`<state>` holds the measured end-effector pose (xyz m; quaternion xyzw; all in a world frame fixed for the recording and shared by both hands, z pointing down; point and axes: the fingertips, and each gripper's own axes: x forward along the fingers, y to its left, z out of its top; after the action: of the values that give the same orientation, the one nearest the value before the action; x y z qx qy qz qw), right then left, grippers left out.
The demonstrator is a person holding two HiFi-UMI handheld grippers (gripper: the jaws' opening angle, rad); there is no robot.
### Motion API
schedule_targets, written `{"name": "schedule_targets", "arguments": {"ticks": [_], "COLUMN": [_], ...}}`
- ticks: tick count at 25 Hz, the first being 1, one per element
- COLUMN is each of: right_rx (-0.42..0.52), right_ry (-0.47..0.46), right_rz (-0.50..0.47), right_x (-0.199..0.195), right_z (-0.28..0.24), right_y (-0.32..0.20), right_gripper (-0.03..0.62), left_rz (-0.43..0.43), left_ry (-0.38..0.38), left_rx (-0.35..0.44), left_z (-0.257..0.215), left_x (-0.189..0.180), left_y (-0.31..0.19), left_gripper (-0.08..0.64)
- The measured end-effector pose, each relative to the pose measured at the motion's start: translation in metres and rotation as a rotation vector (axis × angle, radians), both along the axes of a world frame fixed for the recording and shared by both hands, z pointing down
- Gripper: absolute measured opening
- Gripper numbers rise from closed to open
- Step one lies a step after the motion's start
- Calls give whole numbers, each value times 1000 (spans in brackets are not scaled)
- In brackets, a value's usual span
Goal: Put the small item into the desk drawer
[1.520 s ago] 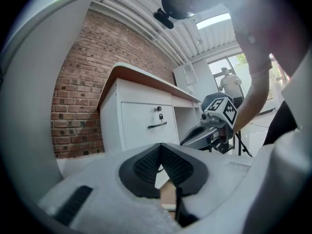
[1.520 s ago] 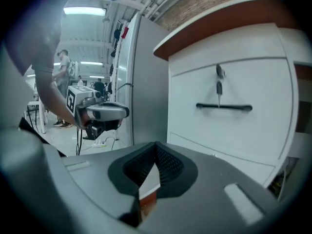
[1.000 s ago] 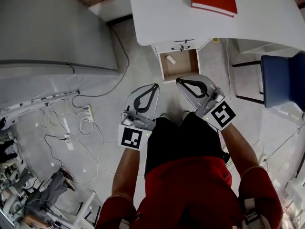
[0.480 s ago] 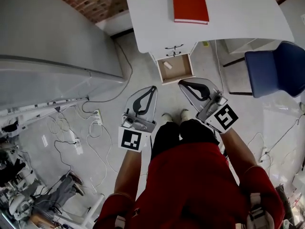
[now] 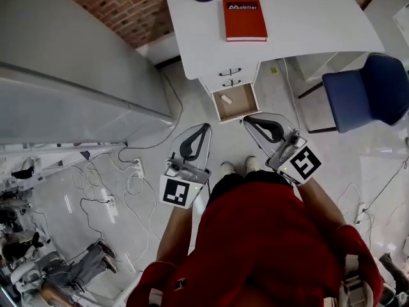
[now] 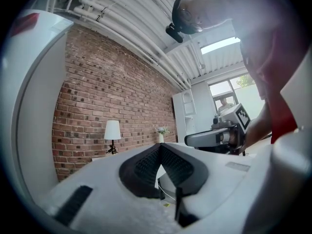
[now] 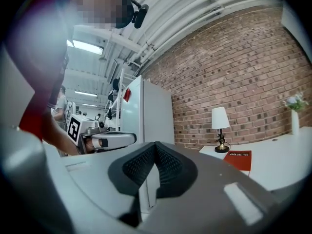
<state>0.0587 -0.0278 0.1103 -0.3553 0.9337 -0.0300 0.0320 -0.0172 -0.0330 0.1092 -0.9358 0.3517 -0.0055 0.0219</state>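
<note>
desk (image 5: 307, 37): white, red book (image 5: 244, 19) on top | drawer (image 5: 241, 107): pulled open, holds small white item (image 5: 225, 98) at desk-side end | left gripper (image 5: 204, 128): jaws pressed together, empty | right gripper (image 5: 248, 120): jaws pressed together, empty

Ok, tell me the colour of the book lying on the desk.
The book is red, with white lettering on its cover. The head view shows it best.

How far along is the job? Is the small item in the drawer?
Done: the small item lies in the open drawer. In hand: nothing; left tongs and right tongs are shut and empty, short of the desk. Left: probably only closing the drawer.
</note>
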Motion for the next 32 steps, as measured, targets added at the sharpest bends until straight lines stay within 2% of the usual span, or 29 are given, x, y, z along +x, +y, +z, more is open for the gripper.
{"name": "schedule_targets", "arguments": {"ticks": [8,16,26,32], "right_rx": [35,26,37,1], "right_ry": [-23,-27,-26,7], "right_rz": [4,3,38,45], "right_x": [12,14,17,16], "right_z": [-20,-20,-23,-10], "right_y": [31,45,34,31], "right_gripper": [11,11,11,11], "left_rz": [27,33,45,52], "left_ry": [4,-1,1,-9], "left_rx": [23,25,25,18], "left_z": [-19,-21,-20,-11], "left_x": [11,12,11,4], "left_y": [25,32,24,18], "left_gripper": [5,5,5,5]}}
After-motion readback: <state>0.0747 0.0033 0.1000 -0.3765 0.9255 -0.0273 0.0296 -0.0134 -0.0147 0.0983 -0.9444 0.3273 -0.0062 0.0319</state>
